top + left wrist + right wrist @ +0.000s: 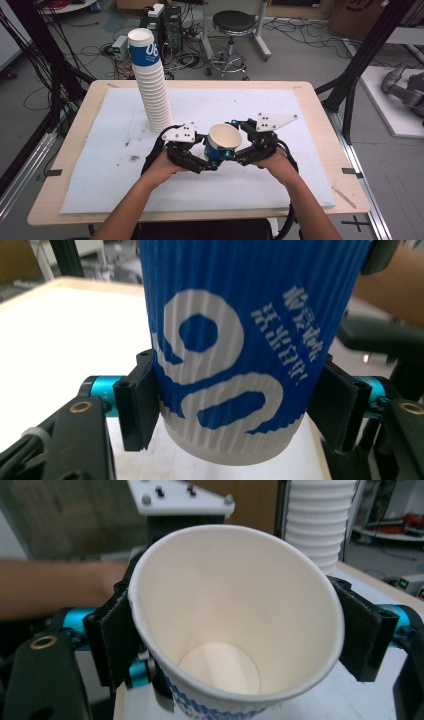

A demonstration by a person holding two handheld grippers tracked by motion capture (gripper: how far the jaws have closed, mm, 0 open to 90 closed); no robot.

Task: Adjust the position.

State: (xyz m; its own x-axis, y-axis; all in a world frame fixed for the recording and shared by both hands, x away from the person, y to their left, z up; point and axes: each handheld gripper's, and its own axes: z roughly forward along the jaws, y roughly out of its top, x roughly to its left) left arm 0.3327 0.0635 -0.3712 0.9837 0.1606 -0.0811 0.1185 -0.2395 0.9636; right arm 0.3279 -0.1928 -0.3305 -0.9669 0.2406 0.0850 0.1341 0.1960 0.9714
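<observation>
Cup [223, 141]: one paper cup, blue ribbed sleeve with white print, white bare base band, empty inside. Held upright above the desk's near middle, between both hand-held grippers.

Left hand-held gripper [210, 161]: jaws pinch the cup low on its sleeve, one pad on each side, as the left gripper view shows. A low hold likely steadies the base.

Right hand-held gripper [235, 150]: jaws close on the cup's upper wall just under the rim, one pad on each side; the right gripper view looks down into the open mouth. Two grips at different heights suggest either a handover or pulling nested cups apart; I cannot tell which.

Stack [149, 82]: tall leaning column of like cups, standing on the mat behind and left of the held cup, well apart from it. Probable source or destination.

Mat [300, 165]: white, stained sheet covering most of the desk [320, 102].

Stool [233, 23]: on the floor beyond the desk.
</observation>
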